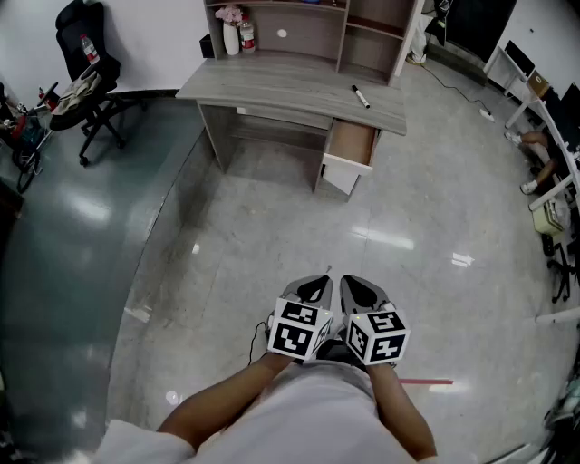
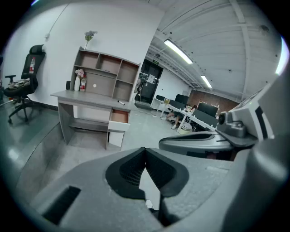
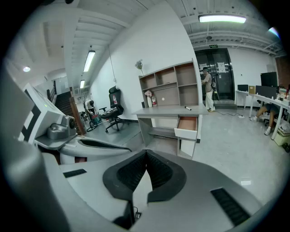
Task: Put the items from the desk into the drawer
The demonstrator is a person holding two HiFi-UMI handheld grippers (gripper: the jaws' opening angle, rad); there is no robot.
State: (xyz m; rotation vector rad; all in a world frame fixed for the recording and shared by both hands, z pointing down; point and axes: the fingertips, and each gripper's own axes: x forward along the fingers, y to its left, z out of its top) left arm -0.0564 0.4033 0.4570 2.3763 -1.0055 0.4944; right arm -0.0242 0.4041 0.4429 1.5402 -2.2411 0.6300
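Observation:
A black marker pen (image 1: 361, 96) lies on the grey desk (image 1: 272, 86), far ahead of me across the floor. Under the desk's right end a drawer (image 1: 352, 145) stands pulled open, its wooden inside showing. My left gripper (image 1: 317, 286) and right gripper (image 1: 357, 286) are held side by side close to my body, both shut with nothing between the jaws. The left gripper (image 2: 145, 150) view has the desk (image 2: 86, 97), the pen (image 2: 120, 102) and the open drawer (image 2: 119, 118) in the distance. From the right gripper (image 3: 146, 154), the desk (image 3: 170, 111), pen (image 3: 187, 108) and drawer (image 3: 187, 123) are also far off.
A shelf unit (image 1: 299, 27) stands on the desk's back, with a white bottle (image 1: 231, 38) and a red-labelled bottle (image 1: 246, 36) beside it. A black office chair (image 1: 86, 68) is at the far left. Other desks and a seated person (image 1: 542, 159) line the right side.

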